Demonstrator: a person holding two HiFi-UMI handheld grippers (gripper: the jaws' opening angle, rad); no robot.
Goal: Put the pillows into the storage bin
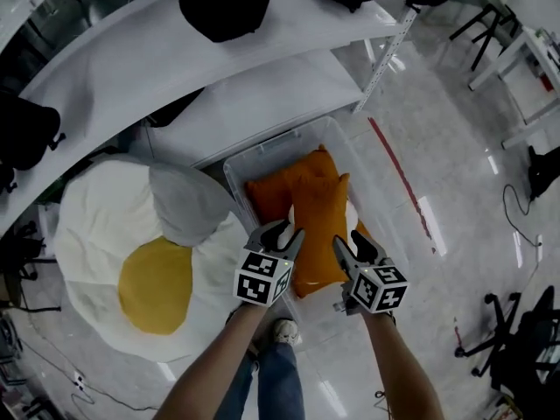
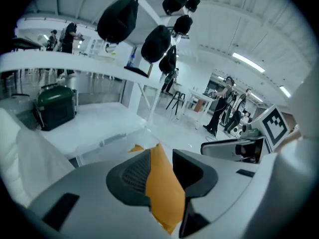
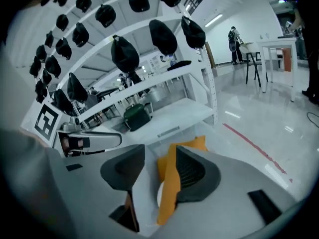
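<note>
An orange pillow [image 1: 319, 230] hangs upright over a clear plastic storage bin [image 1: 262, 151], its lower edge between both grippers. My left gripper [image 1: 282, 234] pinches its left side; in the left gripper view the orange fabric [image 2: 164, 193] fills the gap between the jaws of that gripper [image 2: 162, 178]. My right gripper [image 1: 350, 250] grips the right side; in the right gripper view the orange fabric [image 3: 169, 183] lies against the right pad of that gripper [image 3: 162, 176], with a pale patch beside it. A second orange pillow [image 1: 271, 195] lies inside the bin.
A big fried-egg pillow [image 1: 131, 269] lies on the floor left of the bin, with a grey pillow [image 1: 188, 204] on it. White shelves [image 1: 219, 77] with black bags stand behind. A red floor line [image 1: 398, 169] runs right of the bin. Chairs [image 1: 516, 339] stand at the right.
</note>
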